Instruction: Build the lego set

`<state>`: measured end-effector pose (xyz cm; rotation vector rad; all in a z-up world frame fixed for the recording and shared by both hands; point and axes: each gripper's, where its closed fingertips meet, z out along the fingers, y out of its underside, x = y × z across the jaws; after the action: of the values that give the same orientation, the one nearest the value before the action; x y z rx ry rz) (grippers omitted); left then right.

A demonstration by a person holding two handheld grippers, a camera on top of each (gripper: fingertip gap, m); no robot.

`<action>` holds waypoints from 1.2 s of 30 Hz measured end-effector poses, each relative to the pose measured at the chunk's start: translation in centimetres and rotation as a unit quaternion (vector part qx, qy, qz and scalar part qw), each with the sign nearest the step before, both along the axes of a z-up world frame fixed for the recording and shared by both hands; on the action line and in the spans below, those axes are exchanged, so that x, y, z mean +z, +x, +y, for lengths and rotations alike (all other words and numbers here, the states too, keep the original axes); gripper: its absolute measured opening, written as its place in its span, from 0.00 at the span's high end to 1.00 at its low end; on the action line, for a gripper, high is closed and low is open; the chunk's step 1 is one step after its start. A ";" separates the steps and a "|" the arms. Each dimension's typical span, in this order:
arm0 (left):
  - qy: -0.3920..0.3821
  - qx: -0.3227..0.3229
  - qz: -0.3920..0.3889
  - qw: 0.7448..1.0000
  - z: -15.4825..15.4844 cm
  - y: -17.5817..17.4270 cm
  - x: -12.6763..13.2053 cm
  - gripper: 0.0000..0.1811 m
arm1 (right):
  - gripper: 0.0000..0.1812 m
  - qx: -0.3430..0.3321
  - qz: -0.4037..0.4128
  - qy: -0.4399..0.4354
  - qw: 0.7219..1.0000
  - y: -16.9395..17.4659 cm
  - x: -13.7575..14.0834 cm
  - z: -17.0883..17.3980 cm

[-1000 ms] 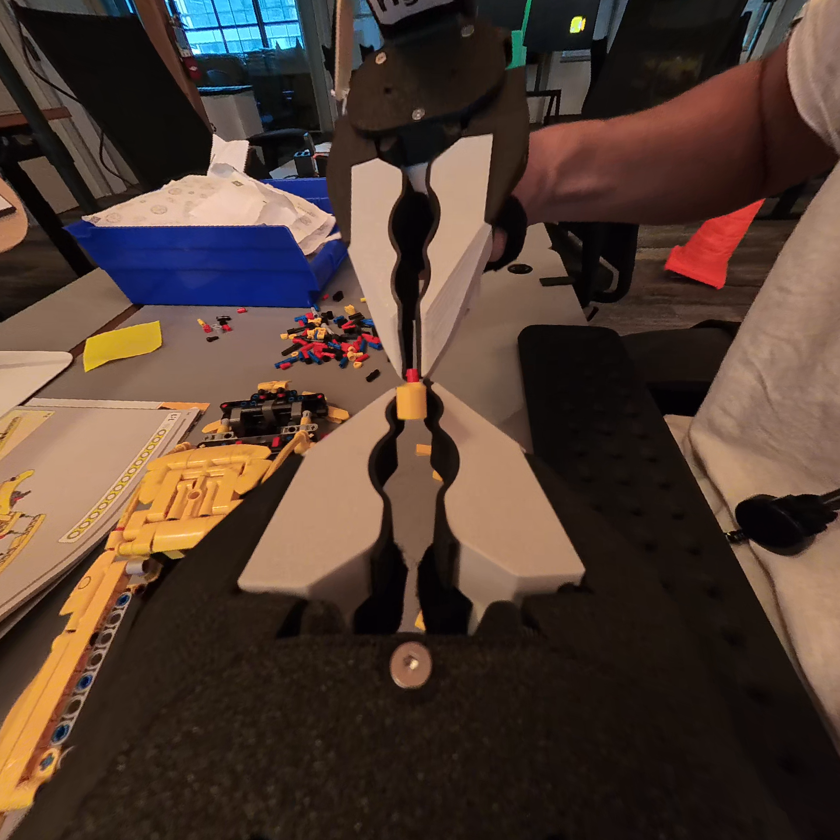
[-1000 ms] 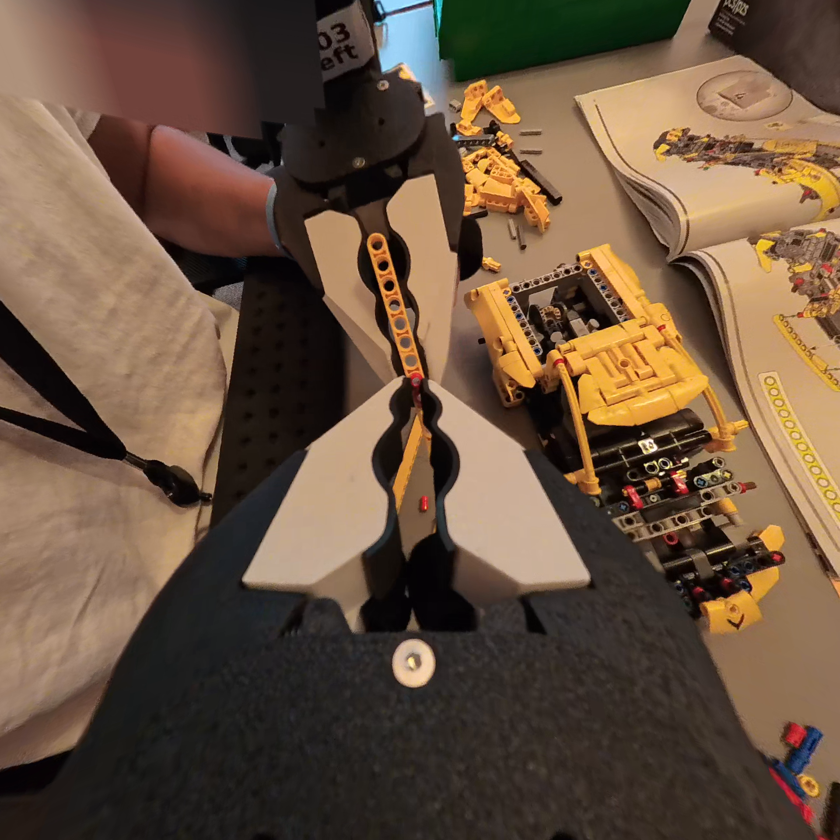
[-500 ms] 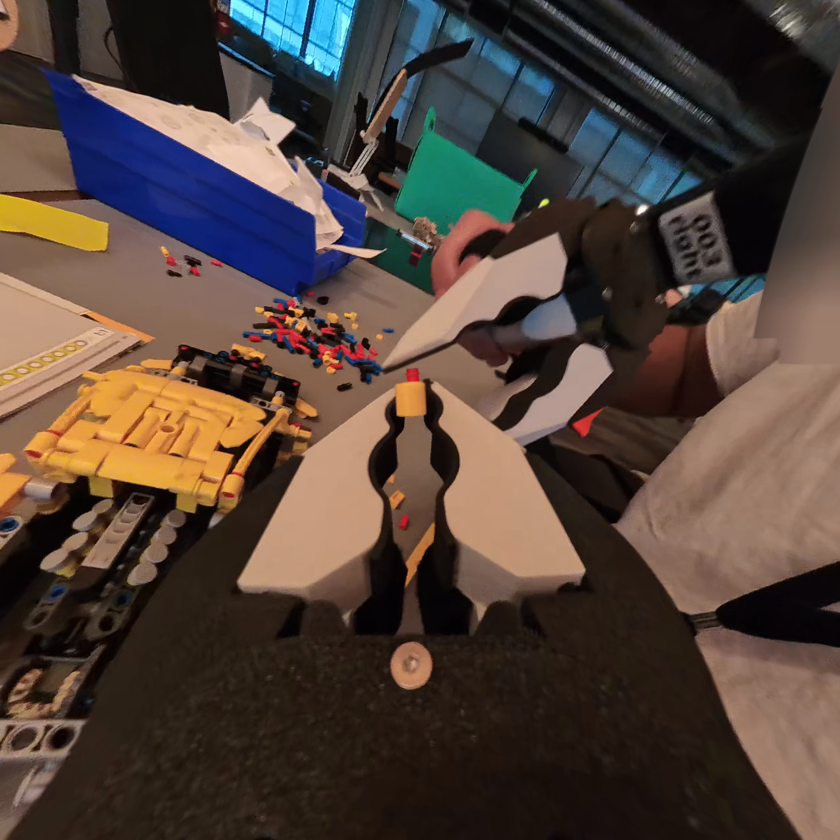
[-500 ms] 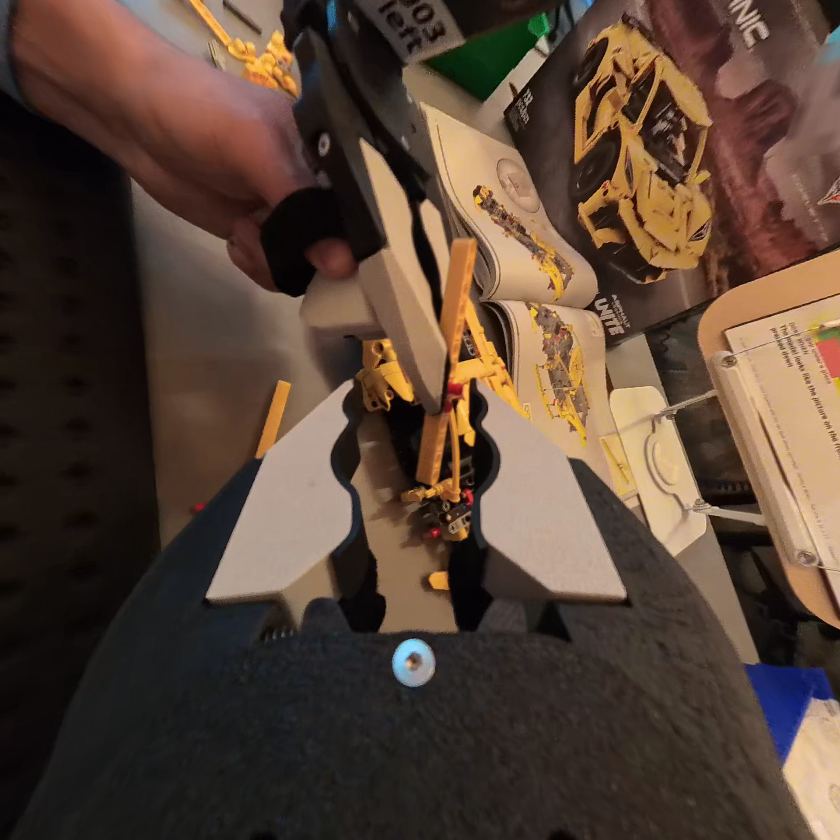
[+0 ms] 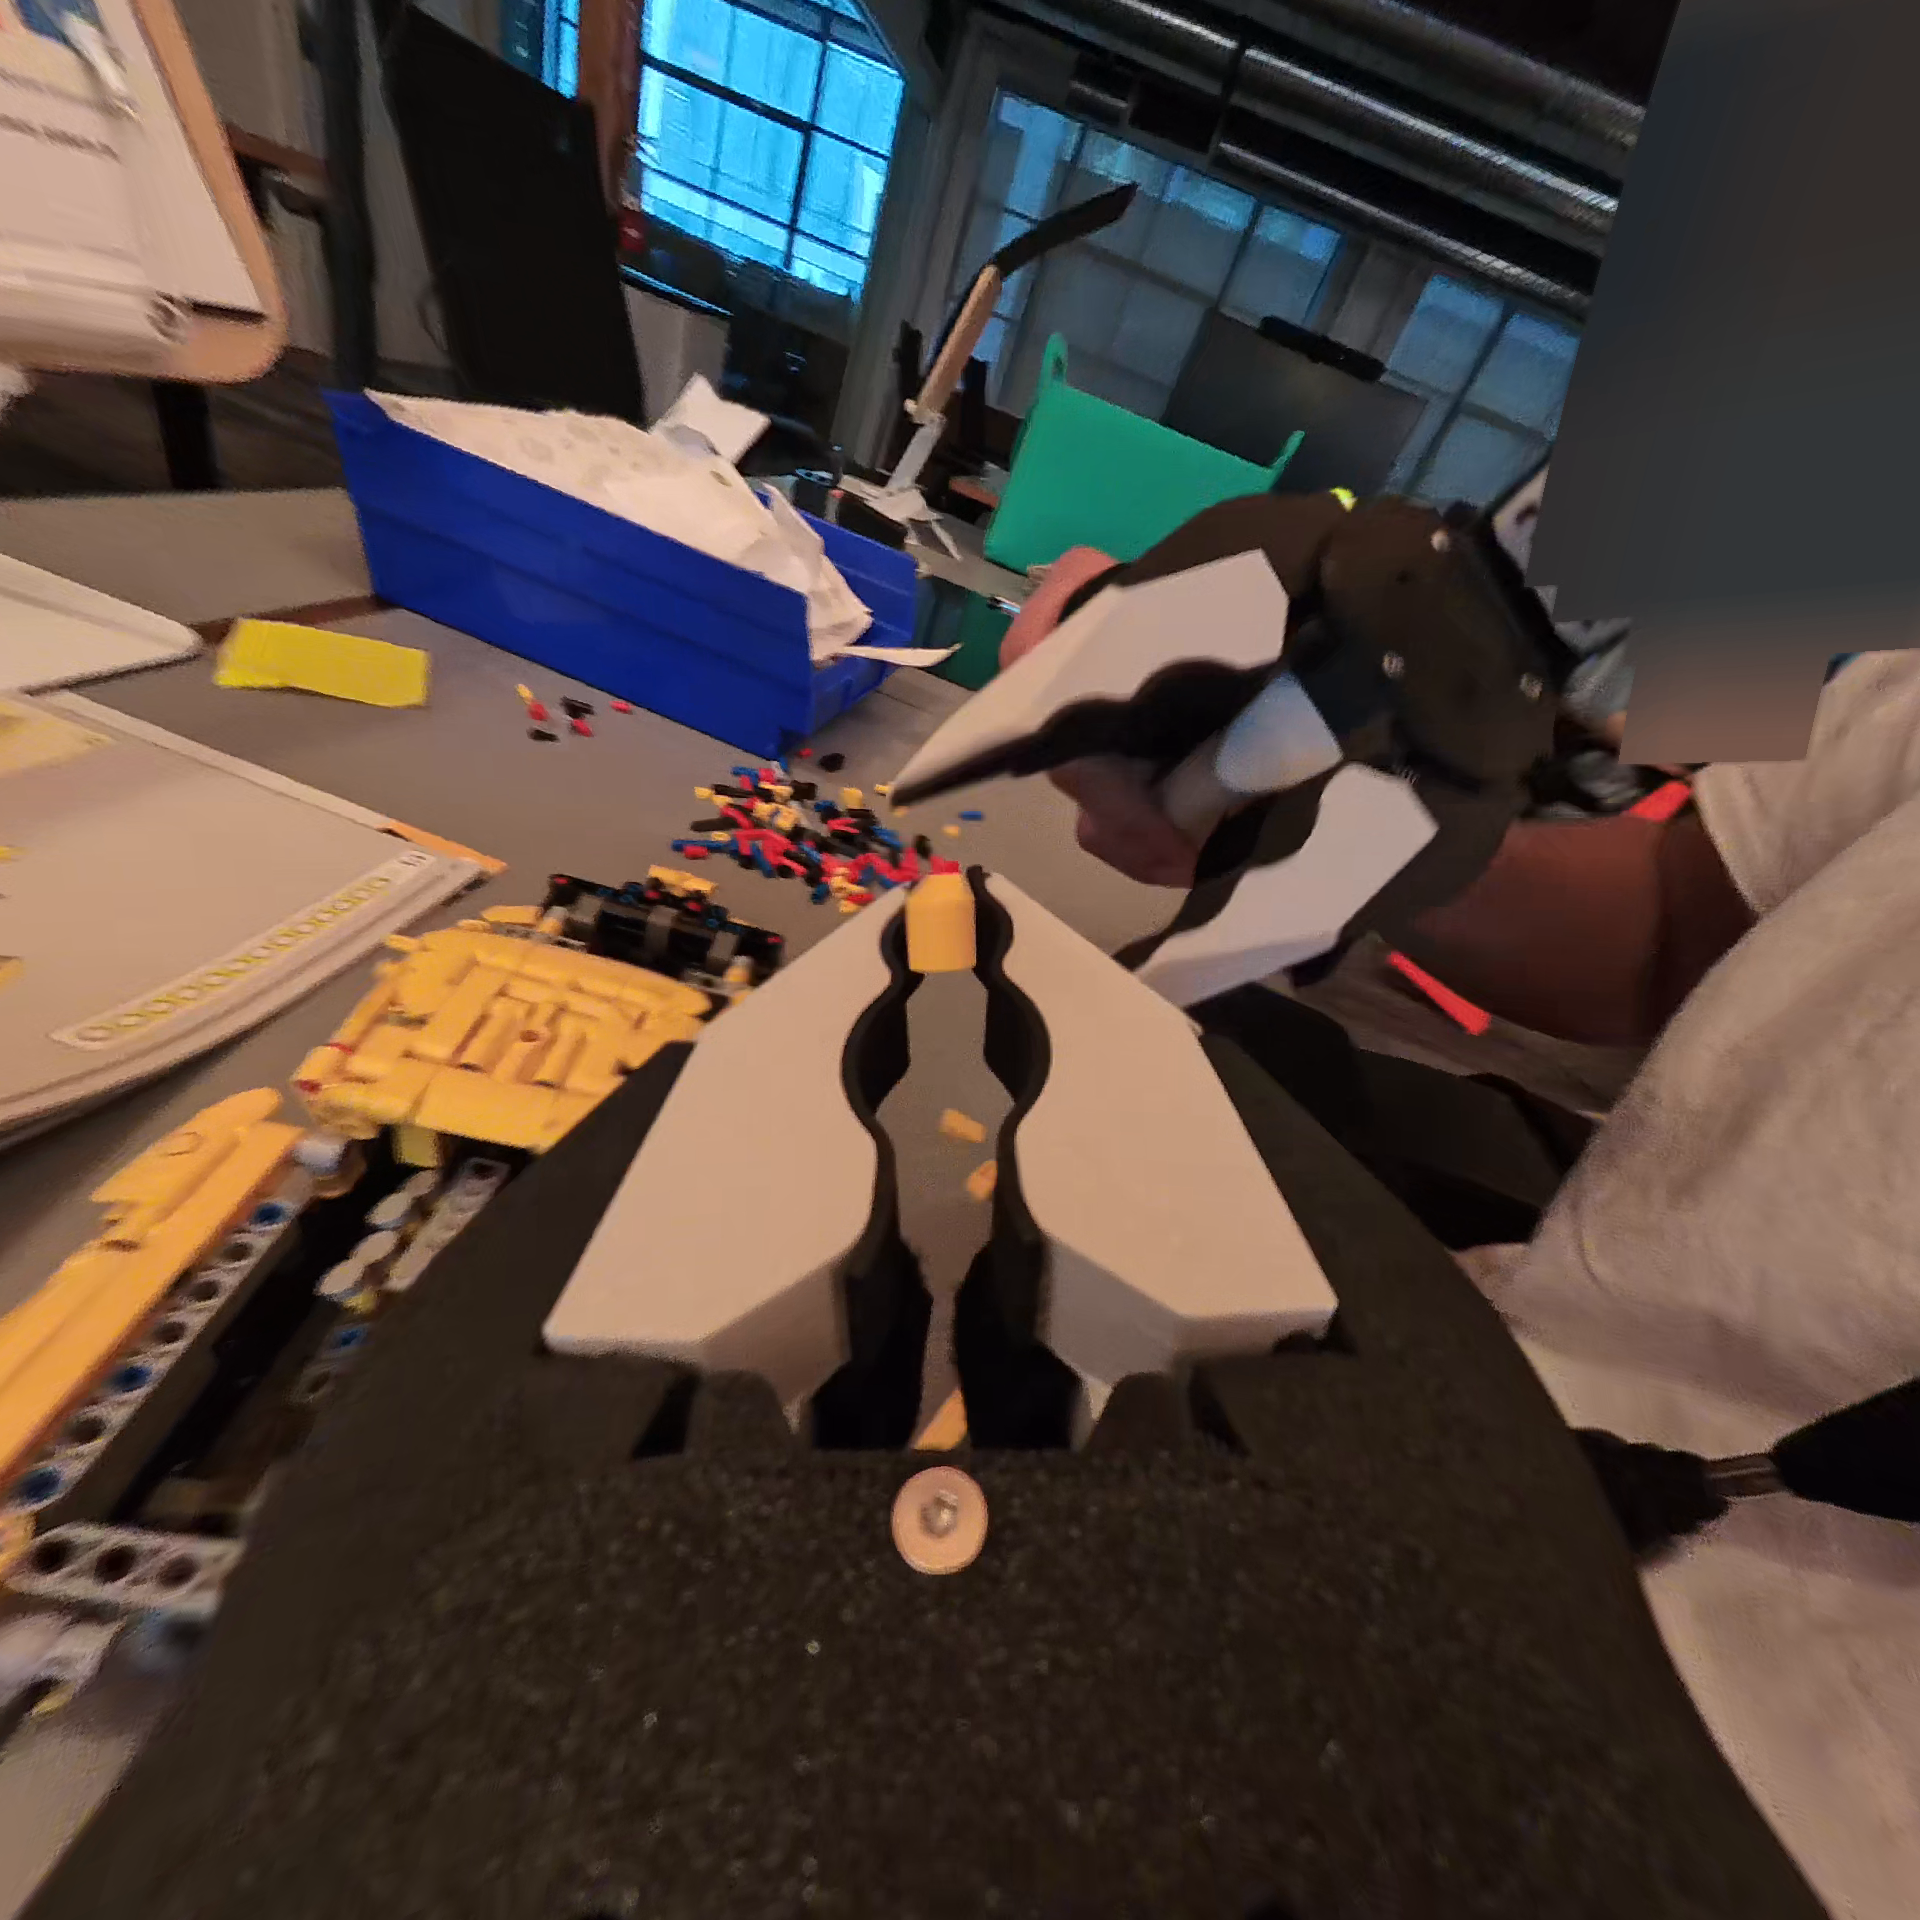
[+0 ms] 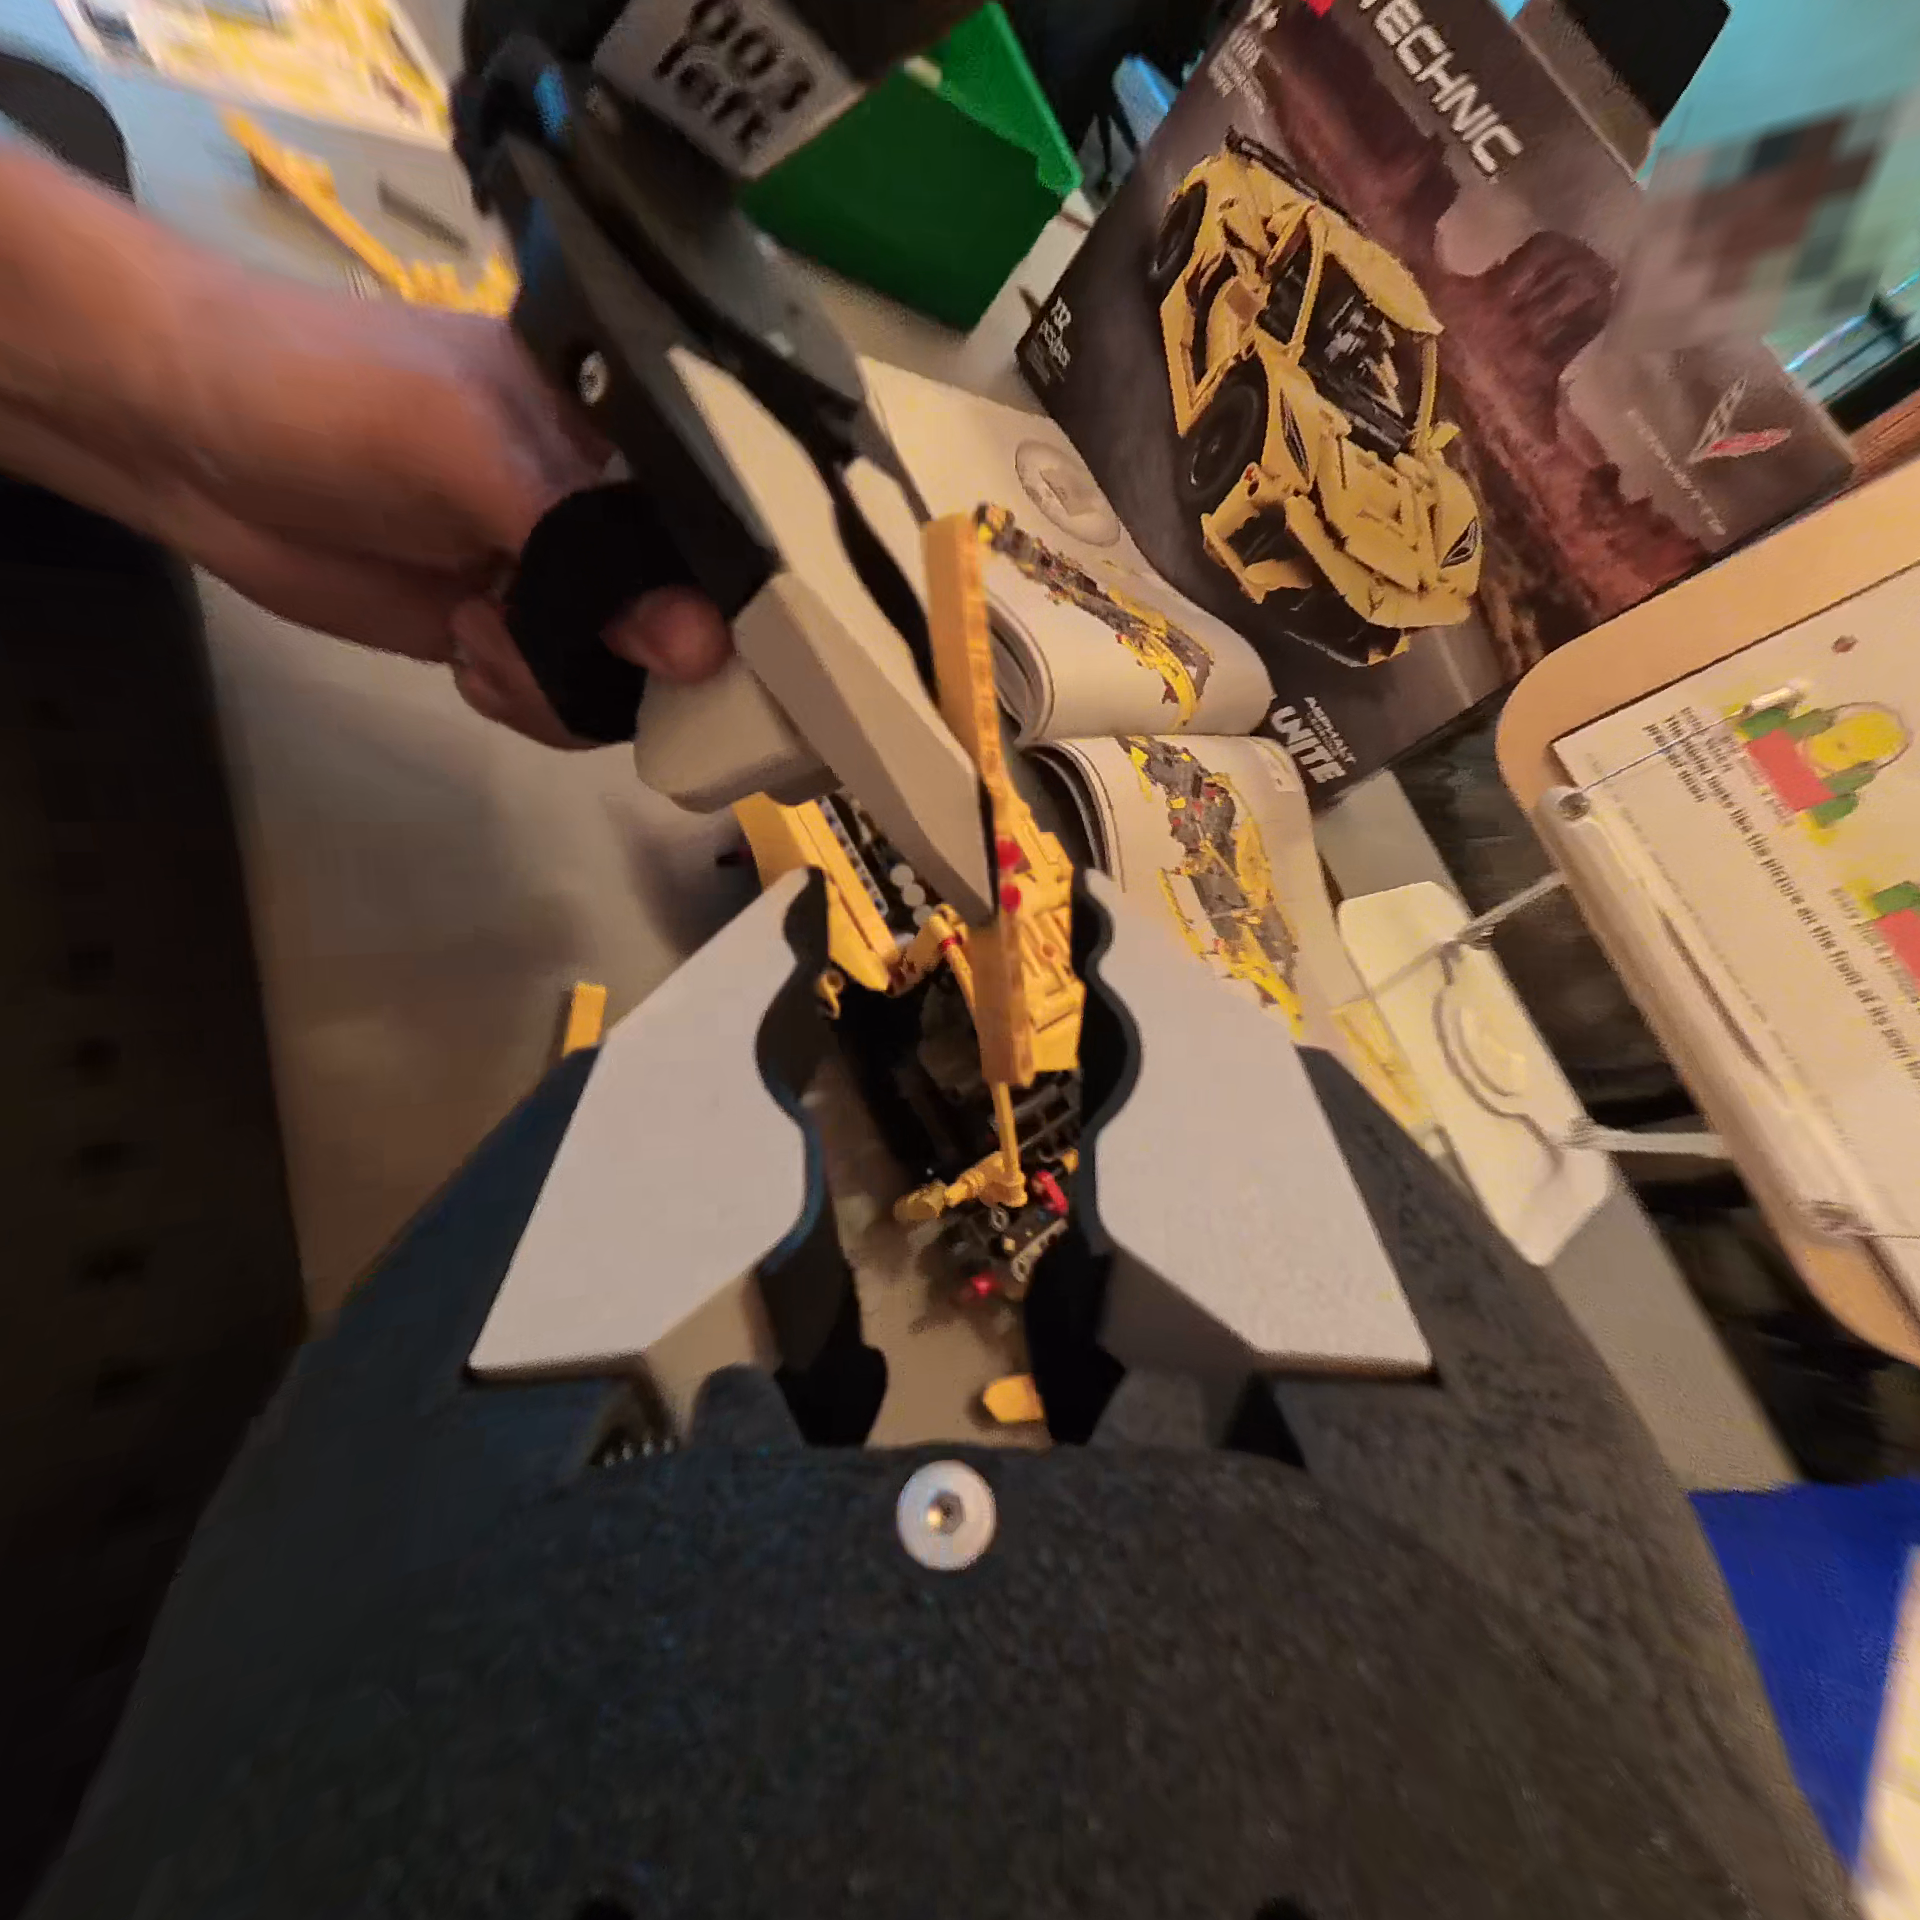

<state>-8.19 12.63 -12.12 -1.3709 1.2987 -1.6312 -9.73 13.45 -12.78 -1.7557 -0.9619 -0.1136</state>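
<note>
My left gripper (image 5: 940,891) is shut on a long yellow holed beam (image 5: 940,925), seen end-on at its tips. In the right wrist view the left gripper (image 6: 982,883) holds the beam (image 6: 961,665) up at a slant, with a small red pin (image 6: 1006,854) near the beam's lower part. My right gripper (image 6: 945,894) is open and empty, its fingers on either side of the beam's lower end without touching it. It also shows in the left wrist view (image 5: 1023,878), open, just right of the beam. The part-built yellow car (image 5: 499,1029) lies on the table below (image 6: 1029,966).
A pile of small red, blue, black and yellow pieces (image 5: 821,842) lies ahead of a blue bin (image 5: 623,592) with papers. An open instruction booklet (image 5: 208,894) is at the left. The set's box (image 6: 1403,416), a green bin (image 6: 914,197) and a board with a sheet (image 6: 1714,883) stand behind. Less than 4 cm separates the two grippers' tips.
One second ago my right gripper was shut at the red pin on the beam's end. It has opened and drawn off; both grippers have swung round over the car.
</note>
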 end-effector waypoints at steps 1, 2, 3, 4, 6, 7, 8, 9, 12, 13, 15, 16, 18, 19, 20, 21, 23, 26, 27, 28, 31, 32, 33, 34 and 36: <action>0.012 0.014 -0.002 1.000 0.6 -0.2 0.1 0.96 | 0.73 0.000 0.037 -0.002 0.999 0.4 0.6 0.1; 0.019 0.029 -0.008 0.999 1.3 -0.5 0.3 0.96 | 0.73 -0.014 0.077 0.004 0.997 1.4 1.2 0.5; 0.025 0.045 -0.015 0.999 2.1 -0.8 0.6 0.96 | 0.74 -0.036 0.120 0.006 0.992 2.8 1.6 1.1; 0.031 0.059 -0.020 0.998 2.8 -1.0 0.8 0.96 | 0.74 -0.058 0.168 -0.001 0.984 4.2 1.5 1.7; 0.045 0.082 -0.017 0.995 4.1 -1.4 0.7 0.96 | 0.75 -0.116 0.277 -0.019 0.954 7.3 0.7 3.4; 0.052 0.096 -0.017 0.994 4.8 -1.6 0.7 0.96 | 0.73 -0.140 0.328 -0.027 0.934 8.8 0.1 4.3; 0.062 0.110 -0.017 0.992 5.5 -1.8 0.7 0.96 | 0.73 -0.152 0.372 -0.026 0.915 9.9 -0.4 5.0; 0.077 0.125 -0.015 0.989 6.2 -2.1 0.7 0.96 | 0.74 -0.177 0.400 -0.019 0.899 11.4 -1.0 5.7; 0.127 0.187 0.003 0.974 9.1 -3.3 0.5 0.96 | 0.73 -0.218 0.409 -0.018 0.886 14.2 -2.6 6.0; 0.133 0.199 0.007 0.971 9.8 -3.6 0.4 0.96 | 0.74 -0.227 0.394 -0.009 0.891 15.0 -2.8 5.8; 0.127 0.214 0.007 0.969 10.9 -4.1 0.5 0.96 | 0.77 -0.252 0.357 0.004 0.899 16.6 -3.8 5.5; 0.118 0.216 0.007 0.969 11.2 -4.3 0.4 0.96 | 0.78 -0.259 0.354 0.005 0.899 17.0 -4.1 5.4; 0.103 0.220 0.011 0.970 11.9 -4.4 0.2 0.96 | 0.78 -0.252 0.377 -0.006 0.891 16.8 -4.0 5.5; 0.101 0.226 0.013 0.969 12.3 -4.5 0.0 0.96 | 0.78 -0.249 0.379 -0.013 0.891 16.6 -4.0 5.7; 0.102 0.232 0.017 0.967 12.7 -4.7 -0.2 0.96 | 0.78 -0.252 0.368 -0.016 0.895 16.6 -4.1 5.8; 0.101 0.236 0.024 0.966 13.0 -4.8 -0.4 0.96 | 0.79 -0.256 0.352 -0.015 0.900 16.6 -4.3 5.9; 0.094 0.241 0.033 0.965 13.6 -4.9 -0.9 0.96 | 0.80 -0.261 0.329 -0.010 0.908 16.7 -4.7 5.8; 0.068 0.236 0.032 0.969 14.0 -4.8 -1.3 0.96 | 0.81 -0.260 0.308 -0.019 0.915 16.2 -5.3 5.9; 0.057 0.232 0.031 0.971 14.0 -4.7 -1.3 0.96 | 0.81 -0.259 0.300 -0.021 0.918 16.1 -5.5 5.9; 0.046 0.228 0.027 0.972 14.0 -4.7 -1.3 0.96 | 0.81 -0.260 0.295 -0.019 0.919 16.0 -5.4 6.0; 0.022 0.219 0.016 0.975 13.8 -4.7 -1.1 0.96 | 0.81 -0.257 0.293 -0.012 0.921 15.9 -5.1 5.9; 0.017 0.217 0.015 0.976 13.8 -4.8 -1.0 0.96 | 0.81 -0.258 0.293 -0.012 0.921 15.9 -5.1 5.9; 0.014 0.216 0.015 0.976 13.8 -4.8 -1.1 0.96 | 0.81 -0.259 0.294 -0.015 0.920 16.0 -5.2 5.9; 0.011 0.216 0.015 0.976 13.8 -4.8 -1.0 0.96 | 0.81 -0.260 0.296 -0.017 0.919 16.0 -5.3 5.8; 0.008 0.215 0.013 0.976 13.8 -4.9 -0.9 0.96 | 0.81 -0.263 0.298 -0.018 0.917 16.2 -5.3 5.8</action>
<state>-13.07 26.43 -13.06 -1.5400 0.9408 -1.3064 6.45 19.25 -18.08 -1.8795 -0.0397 0.0979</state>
